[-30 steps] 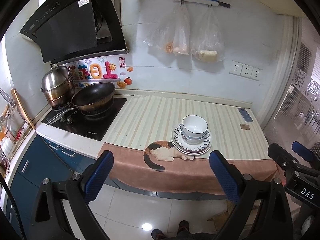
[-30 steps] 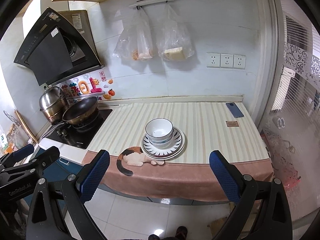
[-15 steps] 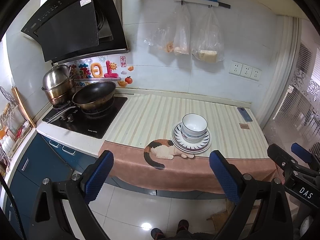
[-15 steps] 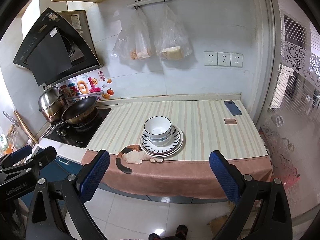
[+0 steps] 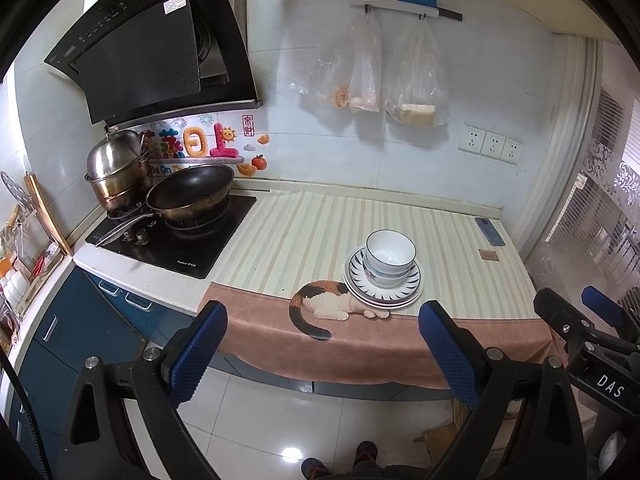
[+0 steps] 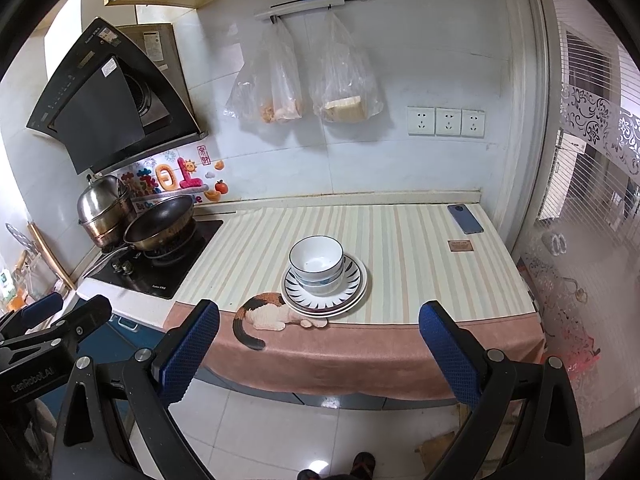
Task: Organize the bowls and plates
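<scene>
White bowls with blue rims are nested on a stack of striped plates near the front edge of the striped counter mat. My left gripper is held back from the counter, over the floor, open and holding nothing. My right gripper is likewise open, away from the counter, with nothing between its blue pads. Each gripper shows at the side of the other's view.
A hob with a frying pan and a steel pot is at the left. A phone and a small card lie at the counter's right. Plastic bags hang on the wall. A person's shoes stand below.
Both grippers have drawn slightly back from the counter, so the stack looks a little smaller. The bowls and plates have not moved.
</scene>
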